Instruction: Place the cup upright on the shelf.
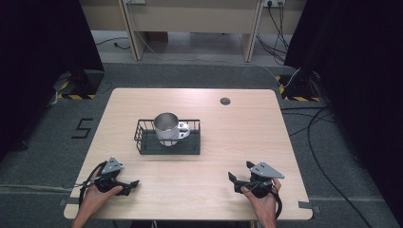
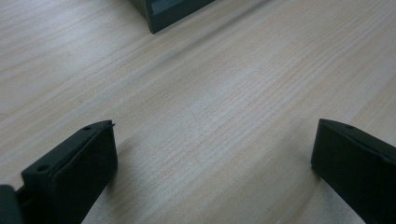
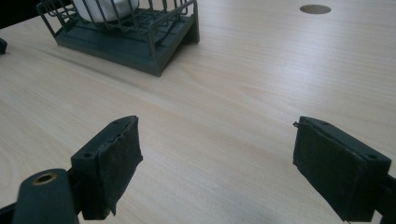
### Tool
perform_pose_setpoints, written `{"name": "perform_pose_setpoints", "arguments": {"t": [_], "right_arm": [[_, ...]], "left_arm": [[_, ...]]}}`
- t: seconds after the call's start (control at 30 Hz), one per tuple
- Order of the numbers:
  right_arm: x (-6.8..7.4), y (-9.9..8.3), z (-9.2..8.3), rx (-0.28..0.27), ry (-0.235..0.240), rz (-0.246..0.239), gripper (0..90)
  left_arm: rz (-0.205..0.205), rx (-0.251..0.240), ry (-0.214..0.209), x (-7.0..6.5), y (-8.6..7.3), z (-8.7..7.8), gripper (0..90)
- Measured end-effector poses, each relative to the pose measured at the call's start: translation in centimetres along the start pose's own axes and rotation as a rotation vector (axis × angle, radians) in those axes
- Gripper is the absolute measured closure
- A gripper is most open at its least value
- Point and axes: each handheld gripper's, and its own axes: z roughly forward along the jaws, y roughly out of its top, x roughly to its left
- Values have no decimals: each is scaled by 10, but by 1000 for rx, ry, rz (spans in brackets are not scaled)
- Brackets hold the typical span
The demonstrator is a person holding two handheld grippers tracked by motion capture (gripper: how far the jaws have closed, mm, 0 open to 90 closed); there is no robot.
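A white mug (image 1: 169, 128) with a metal-looking inside stands in a dark wire basket (image 1: 145, 142) at the middle of the light wooden table (image 1: 237, 137). My left gripper (image 1: 129, 186) rests low over the table's near left part, held by a hand; its jaws stand wide apart over bare wood (image 2: 215, 135), open and empty. My right gripper (image 1: 240, 173) sits near the front right, jaws also apart over bare wood (image 3: 217, 154), nothing between them. The basket (image 3: 140, 42) with the mug (image 3: 105, 8) lies ahead and to the left of the right gripper.
A small round grey grommet (image 1: 225, 100) is set into the table's far right part, also seen as the grommet (image 3: 315, 9). A basket corner (image 2: 173, 11) shows at the top of the left gripper view. Cables and dark stands lie on the floor around the table.
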Motion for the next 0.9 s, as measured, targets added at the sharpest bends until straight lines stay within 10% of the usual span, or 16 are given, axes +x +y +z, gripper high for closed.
{"name": "perform_pose_setpoints", "arguments": {"t": [0.9], "right_arm": [[-2, -25, -8, 165, -29, -3, 154]], "left_arm": [[0, -1, 0, 0, 0, 0, 0]]}}
